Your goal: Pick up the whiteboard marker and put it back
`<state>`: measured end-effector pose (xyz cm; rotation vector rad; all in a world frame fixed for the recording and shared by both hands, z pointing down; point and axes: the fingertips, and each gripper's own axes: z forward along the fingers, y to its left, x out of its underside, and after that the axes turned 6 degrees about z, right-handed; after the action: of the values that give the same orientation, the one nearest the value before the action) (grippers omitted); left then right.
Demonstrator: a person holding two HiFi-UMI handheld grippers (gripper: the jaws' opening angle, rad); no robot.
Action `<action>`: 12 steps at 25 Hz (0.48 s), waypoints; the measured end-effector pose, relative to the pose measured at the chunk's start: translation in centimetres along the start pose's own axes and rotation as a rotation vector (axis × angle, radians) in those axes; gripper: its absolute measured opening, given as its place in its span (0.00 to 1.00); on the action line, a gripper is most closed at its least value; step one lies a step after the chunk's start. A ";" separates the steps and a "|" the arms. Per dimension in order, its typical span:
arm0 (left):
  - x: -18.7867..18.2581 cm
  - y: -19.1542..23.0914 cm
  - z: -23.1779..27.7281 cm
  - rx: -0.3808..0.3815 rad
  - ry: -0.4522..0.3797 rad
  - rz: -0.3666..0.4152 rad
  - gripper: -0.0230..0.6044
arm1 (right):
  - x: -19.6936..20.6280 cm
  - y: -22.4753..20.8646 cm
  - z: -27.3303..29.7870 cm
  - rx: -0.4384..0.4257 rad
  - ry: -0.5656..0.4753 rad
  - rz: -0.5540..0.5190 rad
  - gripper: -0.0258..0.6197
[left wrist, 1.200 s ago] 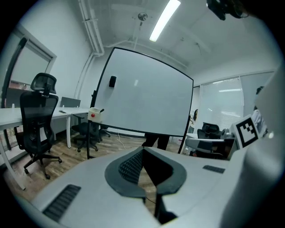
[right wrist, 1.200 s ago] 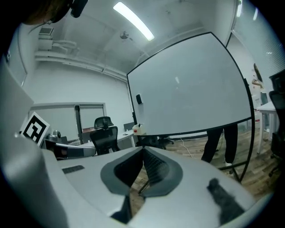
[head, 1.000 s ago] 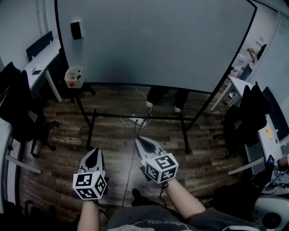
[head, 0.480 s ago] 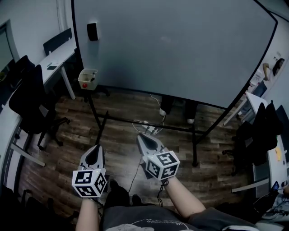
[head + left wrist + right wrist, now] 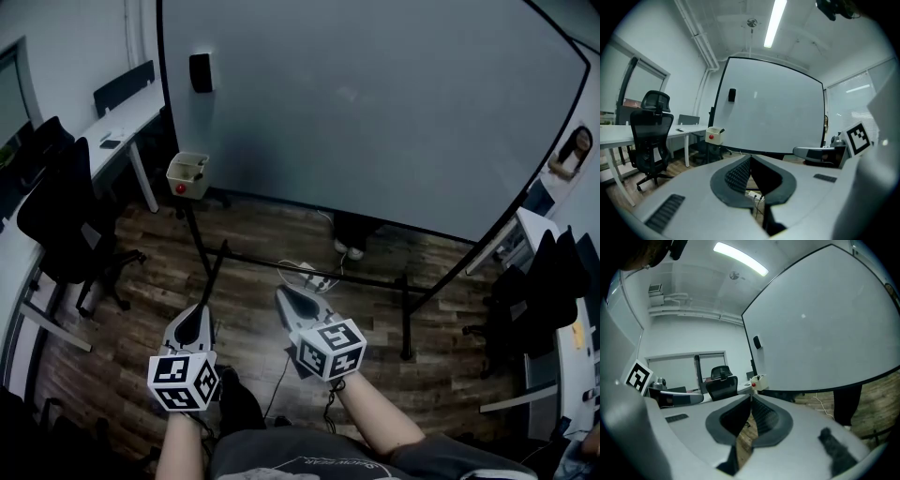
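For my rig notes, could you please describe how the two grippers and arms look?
The left gripper and right gripper match: pale grey shells tapering to a point, with dark ribbed pads inside. Each carries a white cube with black square markers at the rear. The forearms are bare, no sleeve in view; the person wears a dark grey top.

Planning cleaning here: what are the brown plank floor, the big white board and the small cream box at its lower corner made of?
Brown plank floor: wood or wood-look laminate, matt; grain and plank seams show.
Big white board: smooth coated panel, soft sheen, thin dark frame.
Small cream box: probably plastic, plain moulded sides; too small to be sure.
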<state>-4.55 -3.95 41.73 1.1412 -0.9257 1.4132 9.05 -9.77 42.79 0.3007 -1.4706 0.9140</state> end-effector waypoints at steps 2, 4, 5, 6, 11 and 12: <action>-0.3 1.3 0.8 -0.005 -0.004 -0.002 0.06 | -0.3 0.1 1.5 -0.005 0.001 -0.007 0.08; -0.6 2.6 1.6 -0.011 -0.008 -0.002 0.06 | -0.6 0.2 3.2 -0.009 0.001 -0.014 0.08; -0.6 3.3 2.1 -0.013 -0.009 -0.002 0.06 | -0.7 0.3 4.1 -0.011 0.002 -0.017 0.08; -0.7 4.0 2.5 -0.014 -0.007 -0.002 0.06 | -0.7 0.4 5.0 -0.012 0.004 -0.018 0.08; -1.0 7.9 4.9 -0.023 0.001 -0.010 0.06 | -0.9 1.2 9.9 -0.036 0.012 -0.020 0.08; -1.3 8.7 5.5 -0.023 -0.001 -0.012 0.06 | -1.1 1.2 11.0 -0.040 0.011 -0.021 0.08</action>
<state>-12.24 -10.86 42.24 1.1286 -0.9323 1.3896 0.49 -16.86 42.81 0.2810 -1.4714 0.8673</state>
